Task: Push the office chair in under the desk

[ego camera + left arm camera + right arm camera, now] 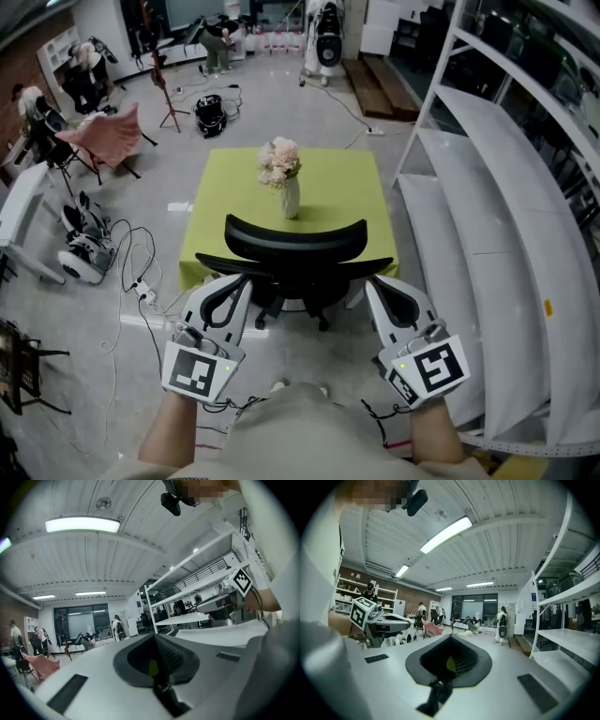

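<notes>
The black office chair (295,246) is seen drawn up at the near edge of the green-topped desk (225,178), back turned to the camera, while the left gripper (223,292) and right gripper (386,292) are held close behind it, jaws closed together on nothing.

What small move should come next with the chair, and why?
Probably push forward evenly with both: the left gripper and right gripper, shut, flank the chair on its near side, and its base shows outside the desk.
</notes>
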Available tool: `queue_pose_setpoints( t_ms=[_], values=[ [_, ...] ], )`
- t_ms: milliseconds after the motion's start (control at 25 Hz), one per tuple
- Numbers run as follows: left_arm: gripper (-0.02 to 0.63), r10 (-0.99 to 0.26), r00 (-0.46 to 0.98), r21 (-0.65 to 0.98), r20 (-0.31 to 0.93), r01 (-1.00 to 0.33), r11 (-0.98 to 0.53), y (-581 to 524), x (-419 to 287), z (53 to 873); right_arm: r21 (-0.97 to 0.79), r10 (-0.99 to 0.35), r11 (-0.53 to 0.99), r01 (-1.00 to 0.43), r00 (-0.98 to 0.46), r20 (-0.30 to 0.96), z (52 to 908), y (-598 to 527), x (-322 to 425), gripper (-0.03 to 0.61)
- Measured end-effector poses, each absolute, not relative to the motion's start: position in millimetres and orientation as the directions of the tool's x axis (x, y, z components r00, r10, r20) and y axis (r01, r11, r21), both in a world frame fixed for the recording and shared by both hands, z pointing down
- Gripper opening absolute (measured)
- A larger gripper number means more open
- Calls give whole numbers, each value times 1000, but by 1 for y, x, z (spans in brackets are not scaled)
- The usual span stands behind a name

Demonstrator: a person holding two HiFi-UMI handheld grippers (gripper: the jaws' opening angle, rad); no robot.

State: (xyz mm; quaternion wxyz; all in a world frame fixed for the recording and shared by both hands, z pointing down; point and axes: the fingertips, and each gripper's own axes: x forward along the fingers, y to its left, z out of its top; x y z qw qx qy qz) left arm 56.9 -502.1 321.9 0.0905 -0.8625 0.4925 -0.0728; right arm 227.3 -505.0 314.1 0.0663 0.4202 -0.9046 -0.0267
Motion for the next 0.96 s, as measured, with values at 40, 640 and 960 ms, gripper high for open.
queue_pose_setpoints(
  t_ms=[40, 640, 960],
  values=[
    [8, -864, 502, -227, 41, -837, -498, -502, 57, 325, 103, -757, 654, -750, -644, 112, 319, -504, 226, 6],
    [8, -852, 521, -225, 42, -826, -516, -499, 62, 330, 121, -747, 664, -738, -646, 157, 331, -503, 216, 6],
    [8, -848, 529, -230, 36, -821, -522, -494, 61, 325, 135, -751, 660, -739, -639, 166, 330, -501, 214, 6]
  ],
)
